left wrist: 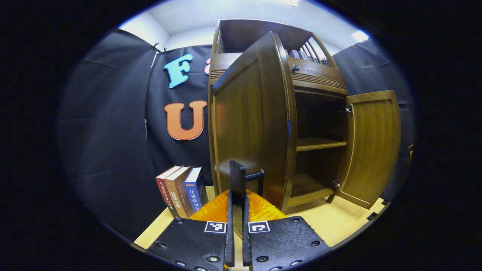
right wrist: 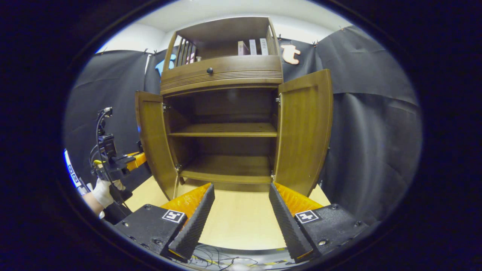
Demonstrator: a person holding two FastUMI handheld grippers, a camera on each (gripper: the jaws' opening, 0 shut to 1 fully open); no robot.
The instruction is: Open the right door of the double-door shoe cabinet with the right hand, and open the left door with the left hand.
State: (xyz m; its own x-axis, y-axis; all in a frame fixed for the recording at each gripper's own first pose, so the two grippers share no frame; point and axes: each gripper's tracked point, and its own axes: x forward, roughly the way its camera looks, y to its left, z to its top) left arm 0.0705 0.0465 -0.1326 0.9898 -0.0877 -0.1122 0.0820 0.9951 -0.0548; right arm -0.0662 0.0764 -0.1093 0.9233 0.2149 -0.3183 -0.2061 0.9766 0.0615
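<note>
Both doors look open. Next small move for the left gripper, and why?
Probably open the left gripper and back off. Its fingers are closed on the left door's handle, and the left door already stands swung wide, like the right door. The right gripper is open, clear of the cabinet.

I see the shoe cabinet with both doors swung wide. My right gripper hangs spread before it.
</note>
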